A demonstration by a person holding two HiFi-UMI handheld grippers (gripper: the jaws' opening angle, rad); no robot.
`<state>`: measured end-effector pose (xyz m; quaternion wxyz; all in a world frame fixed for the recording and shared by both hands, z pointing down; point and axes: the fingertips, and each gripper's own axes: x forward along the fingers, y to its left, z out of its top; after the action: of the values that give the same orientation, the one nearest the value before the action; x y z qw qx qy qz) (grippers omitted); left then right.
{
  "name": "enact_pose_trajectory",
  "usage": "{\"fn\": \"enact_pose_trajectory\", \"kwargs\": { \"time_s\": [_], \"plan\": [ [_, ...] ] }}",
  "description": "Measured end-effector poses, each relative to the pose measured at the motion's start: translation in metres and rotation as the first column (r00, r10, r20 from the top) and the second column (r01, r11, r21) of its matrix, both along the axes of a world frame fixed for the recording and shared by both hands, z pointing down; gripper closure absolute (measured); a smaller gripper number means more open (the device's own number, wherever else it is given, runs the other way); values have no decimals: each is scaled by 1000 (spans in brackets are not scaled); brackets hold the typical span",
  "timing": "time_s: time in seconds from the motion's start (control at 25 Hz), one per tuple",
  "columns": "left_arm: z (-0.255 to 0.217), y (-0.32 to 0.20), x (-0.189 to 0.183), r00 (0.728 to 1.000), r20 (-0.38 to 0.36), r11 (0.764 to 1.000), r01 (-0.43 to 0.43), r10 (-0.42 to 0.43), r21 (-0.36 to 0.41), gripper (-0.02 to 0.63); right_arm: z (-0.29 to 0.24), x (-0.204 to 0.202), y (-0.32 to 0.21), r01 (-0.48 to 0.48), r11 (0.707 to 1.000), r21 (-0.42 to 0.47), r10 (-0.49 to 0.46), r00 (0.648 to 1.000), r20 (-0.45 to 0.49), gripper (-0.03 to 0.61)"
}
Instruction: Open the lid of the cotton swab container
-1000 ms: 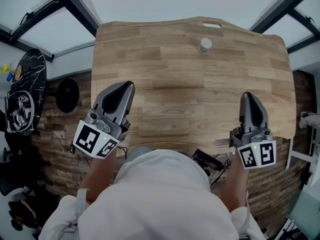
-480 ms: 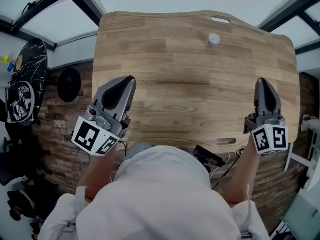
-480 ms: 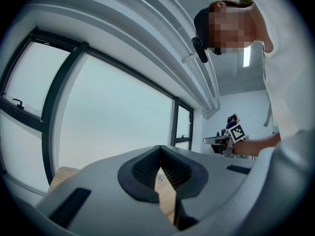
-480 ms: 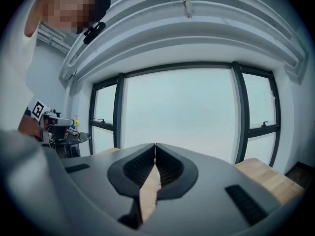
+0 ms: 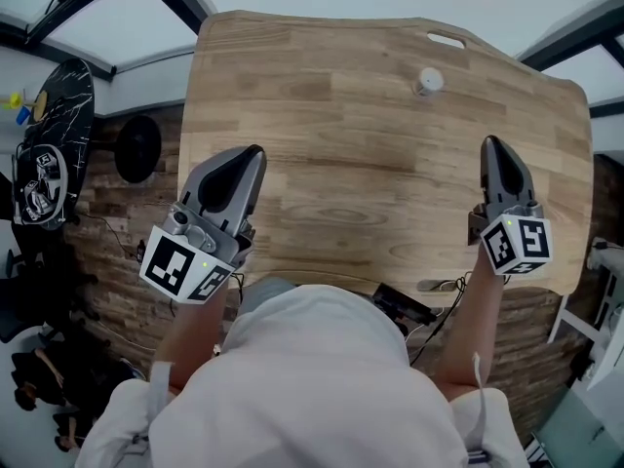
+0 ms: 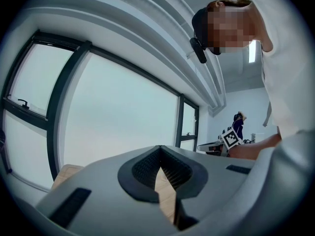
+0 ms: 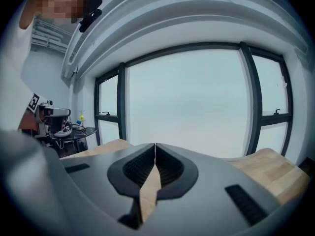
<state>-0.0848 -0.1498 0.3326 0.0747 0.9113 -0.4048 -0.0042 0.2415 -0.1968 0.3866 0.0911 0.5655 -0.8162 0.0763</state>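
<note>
Container: small, round, pale, upright near far edge of bench, right of middle; lid too small to make out. Left tool and right tool closed, empty, well apart from it.

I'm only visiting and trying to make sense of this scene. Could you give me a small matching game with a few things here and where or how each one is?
Things:
1. cotton swab container
2. left tool
3. right tool
4. table

Descriptions:
A. light wood
B. shut, over the table's right side
C. small and white, standing near the table's far edge
D. shut, over the table's near left part

Pairs: 1-C, 2-D, 3-B, 4-A
</note>
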Motion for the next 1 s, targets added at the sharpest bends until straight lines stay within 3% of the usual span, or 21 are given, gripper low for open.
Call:
{"fn": "enact_pose_trajectory", "kwargs": {
  "time_s": [0.6, 1.0],
  "plan": [
    [24, -32, 3, 999, 14, 999, 36, -36, -39, 601, 68, -6, -70, -1, 998, -65, 2, 1000, 3, 558],
    [30, -44, 1, 998, 20, 997, 54, -53, -51, 601, 126, -8, -107, -3, 984, -177, 4, 1000, 8, 557]
  ]
}}
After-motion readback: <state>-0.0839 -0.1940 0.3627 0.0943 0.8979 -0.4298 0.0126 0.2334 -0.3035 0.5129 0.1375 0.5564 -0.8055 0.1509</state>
